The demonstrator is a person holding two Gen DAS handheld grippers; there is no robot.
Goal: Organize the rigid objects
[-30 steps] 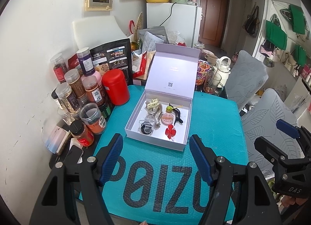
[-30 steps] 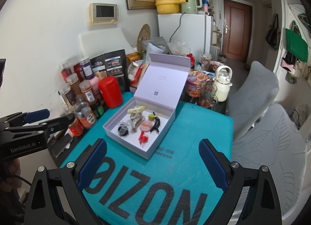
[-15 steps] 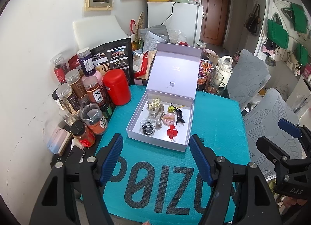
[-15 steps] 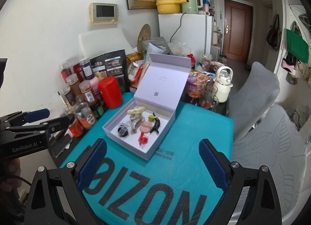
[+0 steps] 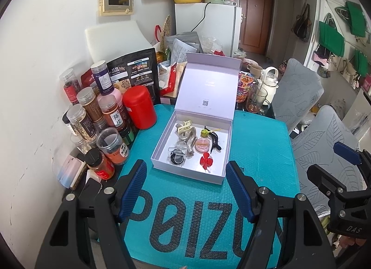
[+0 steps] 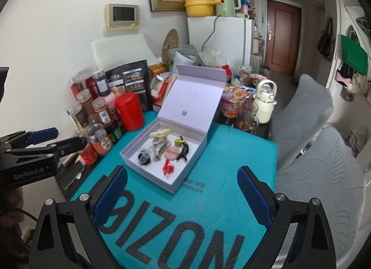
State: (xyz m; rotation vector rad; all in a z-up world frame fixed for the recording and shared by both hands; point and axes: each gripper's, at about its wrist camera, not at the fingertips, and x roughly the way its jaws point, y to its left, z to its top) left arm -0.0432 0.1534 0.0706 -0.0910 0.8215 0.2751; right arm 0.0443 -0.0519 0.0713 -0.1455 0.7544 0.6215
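In the left wrist view, the left gripper [image 5: 186, 190] hangs over a teal bubble mailer [image 5: 255, 153] printed with large black letters, its jaws standing apart with nothing between them. Just beyond the fingertips sits an open lavender gift box [image 5: 162, 150], its hinged lid [image 5: 208, 88] propped upright at the far side. Inside the tray lie small rigid trinkets: a cream hair claw [image 5: 185, 126], a silvery curved clip [image 5: 189, 143], a round pink compact [image 5: 203, 145], a black hair claw [image 5: 214, 142], a small green bead charm [image 5: 204, 132], a red flower-shaped clip [image 5: 206, 161] and a black round piece in a clear case [image 5: 176, 157]. A red canister [image 5: 139, 107] and a cluster of spice jars [image 5: 102, 125] stand left of the box against the wall. The right gripper [image 5: 343, 164] shows at the right edge. In the right wrist view, the right gripper [image 6: 183, 196] also hovers above the mailer, jaws wide and empty, with the box [image 6: 148, 166] ahead and slightly left, the same trinkets in its tray. A white kettle [image 6: 265, 104] stands beyond on the counter [image 6: 71, 183], and the left gripper [image 6: 55, 139] reaches in from the left.
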